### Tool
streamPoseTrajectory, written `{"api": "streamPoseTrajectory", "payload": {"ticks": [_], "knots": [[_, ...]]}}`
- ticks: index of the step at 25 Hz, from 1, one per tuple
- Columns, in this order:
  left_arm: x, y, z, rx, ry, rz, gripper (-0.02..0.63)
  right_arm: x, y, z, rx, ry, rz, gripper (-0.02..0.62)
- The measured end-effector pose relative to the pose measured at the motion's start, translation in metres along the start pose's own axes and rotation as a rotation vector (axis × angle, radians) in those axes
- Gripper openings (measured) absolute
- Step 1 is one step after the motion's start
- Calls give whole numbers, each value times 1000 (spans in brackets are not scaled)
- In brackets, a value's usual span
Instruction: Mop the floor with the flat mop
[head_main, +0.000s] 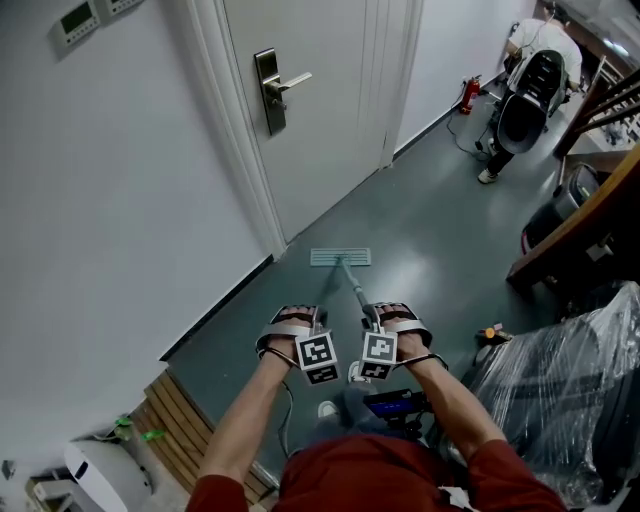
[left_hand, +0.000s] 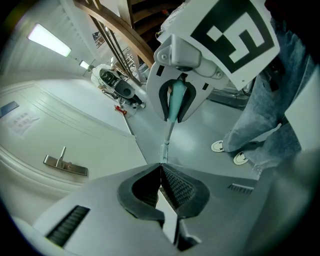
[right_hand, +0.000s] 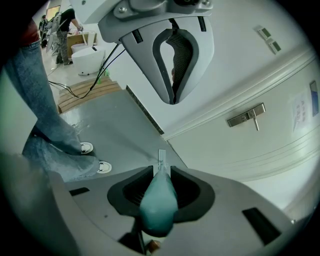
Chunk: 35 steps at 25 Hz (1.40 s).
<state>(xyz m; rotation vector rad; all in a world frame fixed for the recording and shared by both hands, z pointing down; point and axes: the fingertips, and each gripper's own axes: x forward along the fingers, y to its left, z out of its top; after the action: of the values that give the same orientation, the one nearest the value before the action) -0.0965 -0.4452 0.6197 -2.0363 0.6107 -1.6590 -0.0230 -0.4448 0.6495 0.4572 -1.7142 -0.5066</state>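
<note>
Grey floor (head_main: 430, 225) ran past one white door (head_main: 320, 110); one flat mop (head_main: 340, 257) lay on it. Right gripper (right_hand: 161, 172) clamped the handle (right_hand: 159, 200); left gripper (left_hand: 161, 169) sat pinched together.

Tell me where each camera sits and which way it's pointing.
Head view: on the person's head, facing steeply down at the floor, door and flat mop; both forearms show.
Left gripper view: on the left claw, along its shut jaws; jeans and shoes show.
Right gripper view: on the right claw, along the gripped mop handle; jeans and shoes show.
Shared: both gripper views catch the door handle and the other claw.
</note>
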Motion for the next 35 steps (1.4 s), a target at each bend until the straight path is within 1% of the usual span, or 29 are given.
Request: {"api": "streamPoseTrajectory", "payload": {"ticks": [6,11,13,17,20,23,28,31,35], "knots": [[-22,-46,-8,9,7,-24,17,-25,40,6,9,11,-7,118],[-40,-75,6,-19,-17,-35,17,-40,67,1,3,17,-12,118],[-46,-85,5,-26,-7,-44,17,-43,75,2,-6,19,-10,118],[-58,-96,10,-31,16,-34,17,-55,87,-4,-12,15,2,118],[-67,-99,17,-38,30,-5,16,-65,96,-12,-16,10,7,118],[-72,-104,35,-66,1,6,17,-74,99,-19,-11,-4,7,118],[-81,-135,50,-51,11,-22,17,-89,121,-30,-15,-8,13,118],[-90,-146,53,-37,44,-13,17,-100,132,-36,-16,-18,13,118],[-106,-159,63,-36,55,-1,17,-113,149,-41,-17,-25,11,118]]}}
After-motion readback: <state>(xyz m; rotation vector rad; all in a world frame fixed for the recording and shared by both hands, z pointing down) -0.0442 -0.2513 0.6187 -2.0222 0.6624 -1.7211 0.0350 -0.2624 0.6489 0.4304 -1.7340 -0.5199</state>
